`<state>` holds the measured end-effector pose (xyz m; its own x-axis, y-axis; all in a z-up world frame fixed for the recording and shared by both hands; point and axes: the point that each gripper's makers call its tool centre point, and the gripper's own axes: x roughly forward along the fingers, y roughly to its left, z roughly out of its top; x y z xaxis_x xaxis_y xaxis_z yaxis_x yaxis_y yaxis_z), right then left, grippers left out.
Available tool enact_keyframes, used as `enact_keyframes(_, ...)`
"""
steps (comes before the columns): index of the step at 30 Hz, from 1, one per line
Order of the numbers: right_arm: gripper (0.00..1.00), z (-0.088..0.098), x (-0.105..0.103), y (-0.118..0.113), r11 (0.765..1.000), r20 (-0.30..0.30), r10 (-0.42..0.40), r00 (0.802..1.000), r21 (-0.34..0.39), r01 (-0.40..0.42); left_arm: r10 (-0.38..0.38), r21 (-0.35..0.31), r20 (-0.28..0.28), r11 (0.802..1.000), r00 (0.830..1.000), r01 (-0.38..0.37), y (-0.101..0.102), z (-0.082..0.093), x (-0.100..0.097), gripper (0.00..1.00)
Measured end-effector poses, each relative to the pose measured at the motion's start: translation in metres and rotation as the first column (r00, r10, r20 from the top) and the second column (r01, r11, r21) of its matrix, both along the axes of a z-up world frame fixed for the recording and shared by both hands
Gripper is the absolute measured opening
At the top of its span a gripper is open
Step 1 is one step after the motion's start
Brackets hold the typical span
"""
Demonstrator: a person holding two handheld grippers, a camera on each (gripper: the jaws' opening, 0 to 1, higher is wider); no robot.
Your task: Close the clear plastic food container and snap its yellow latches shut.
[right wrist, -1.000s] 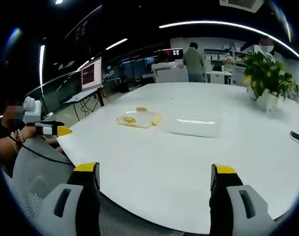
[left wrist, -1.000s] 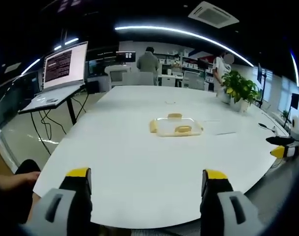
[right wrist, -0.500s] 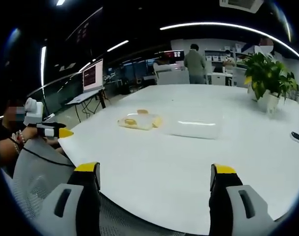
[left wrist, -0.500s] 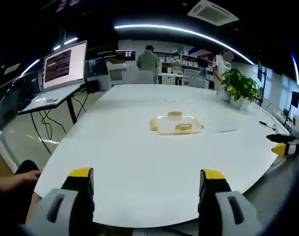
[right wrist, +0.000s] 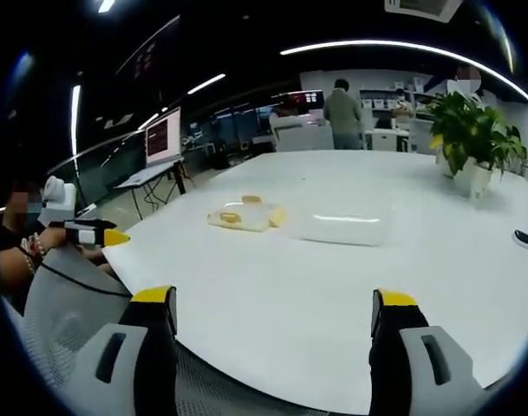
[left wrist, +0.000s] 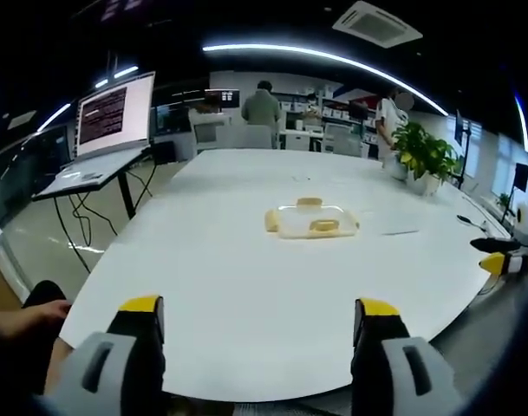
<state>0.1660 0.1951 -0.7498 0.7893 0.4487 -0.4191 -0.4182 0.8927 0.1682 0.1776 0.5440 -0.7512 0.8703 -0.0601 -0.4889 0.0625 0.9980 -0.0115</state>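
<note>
the left gripper [left wrist: 257,316] and the right gripper [right wrist: 274,308] both hang at the near edge of the white table [left wrist: 246,277], jaws spread wide with nothing between them. well ahead, near the table's middle, lies the lid [left wrist: 310,220] with its yellow latches [left wrist: 323,227]. in the right gripper view the clear container [right wrist: 344,225] sits just beside the lid. a potted plant [right wrist: 468,139] stands at the far side, a laptop [left wrist: 107,126] off the table.

Your left gripper [left wrist: 259,316] & right gripper [right wrist: 275,308]: both jaws spread wide, nothing between, held level & low, well apart from each other.
</note>
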Motion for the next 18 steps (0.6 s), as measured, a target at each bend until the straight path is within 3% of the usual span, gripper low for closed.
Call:
enact_keyframes(11, 0.91, -0.0006, 0.0005, -0.0012, 1.0, -0.005, -0.008, 1.0, 0.007, 0.008, -0.008, -0.002, -0.004, 1.0, 1.0, 0.008, -0.0005, -0.0013, 0.0004, 0.86)
enact_keyframes(18, 0.91, 0.0024, 0.0027, -0.0081, 0.997, 0.005, -0.058, 0.998, 0.043, 0.058, -0.025, 0.012, -0.007, 1.0, 1.0, 0.025, -0.0026, -0.002, -0.0003, 0.86)
